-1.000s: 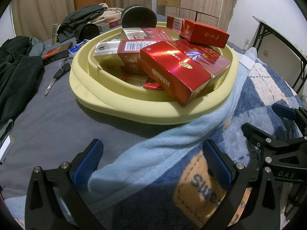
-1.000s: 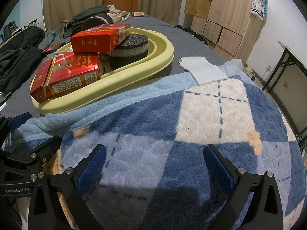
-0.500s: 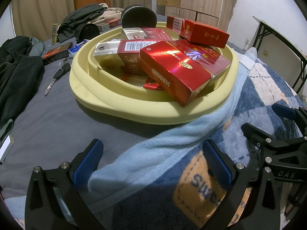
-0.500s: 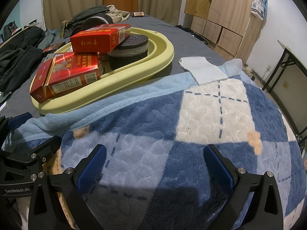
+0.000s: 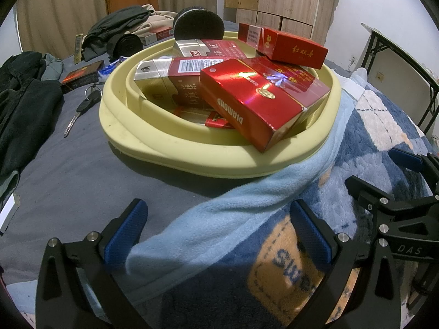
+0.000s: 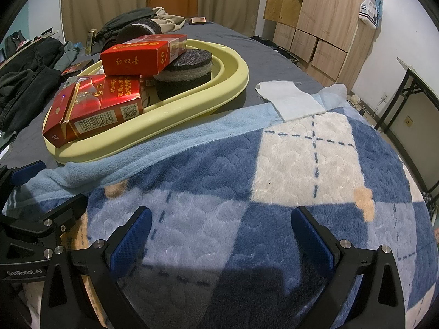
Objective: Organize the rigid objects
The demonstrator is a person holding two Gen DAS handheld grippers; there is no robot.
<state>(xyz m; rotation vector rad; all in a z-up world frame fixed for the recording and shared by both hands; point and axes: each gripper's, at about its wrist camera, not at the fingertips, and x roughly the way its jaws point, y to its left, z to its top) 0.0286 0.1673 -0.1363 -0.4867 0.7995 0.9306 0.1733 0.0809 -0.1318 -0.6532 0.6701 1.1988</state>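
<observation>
Nothing has moved since a second ago: left gripper and right gripper both hover spread apart and empty above the blanket, cigarette cartons piled in the yellow basin on the bed; sorting looks paused or finished.

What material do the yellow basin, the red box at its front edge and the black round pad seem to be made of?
Yellow basin: likely soft matte plastic or silicone; thick rounded rim, dull surface.
Red box: glossy foil-coated cardboard; bright reflections, folded edges.
Black round pad: apparently coarse foam or sponge; grainy, porous look.
</observation>
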